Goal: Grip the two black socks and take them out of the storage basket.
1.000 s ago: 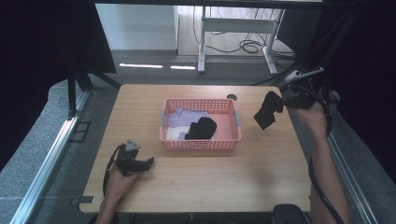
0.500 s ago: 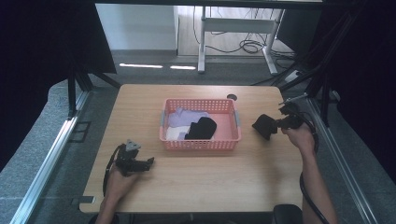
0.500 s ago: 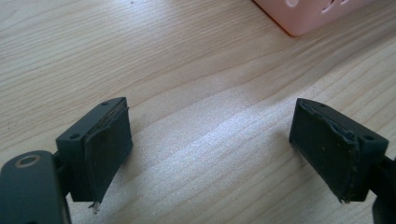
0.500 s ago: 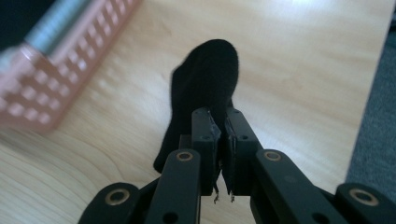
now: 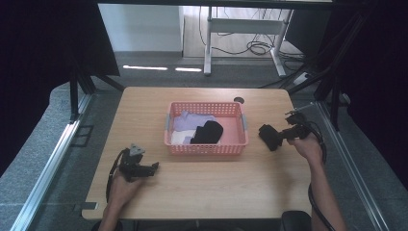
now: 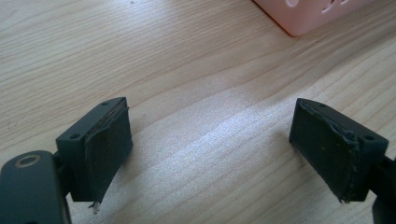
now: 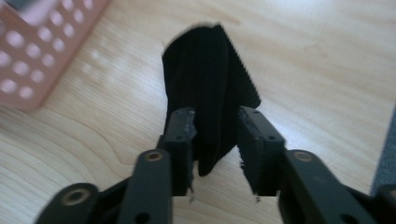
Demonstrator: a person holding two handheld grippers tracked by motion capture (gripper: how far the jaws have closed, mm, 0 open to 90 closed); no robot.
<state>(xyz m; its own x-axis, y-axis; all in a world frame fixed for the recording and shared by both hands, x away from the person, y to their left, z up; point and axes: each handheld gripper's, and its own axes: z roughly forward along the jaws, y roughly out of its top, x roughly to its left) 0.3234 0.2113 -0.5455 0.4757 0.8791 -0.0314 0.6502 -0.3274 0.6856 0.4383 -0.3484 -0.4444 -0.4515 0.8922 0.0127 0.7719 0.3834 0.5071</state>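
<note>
The right gripper (image 7: 215, 133), low over the table (image 5: 216, 192) at the basket's three o'clock, has just been opening its jaws around a black ribbed cloth (image 7: 210, 88), apparently slack between the pads. The cloth's lower end is hidden behind the jaws. At eight o'clock of the pink perforated basket (image 5: 207, 147), the left gripper (image 6: 210, 149) rests, jaws wide apart.

Wooden table (image 5: 207, 187), pink basket (image 5: 206, 146), perhaps black cloth (image 5: 269, 136)
</note>
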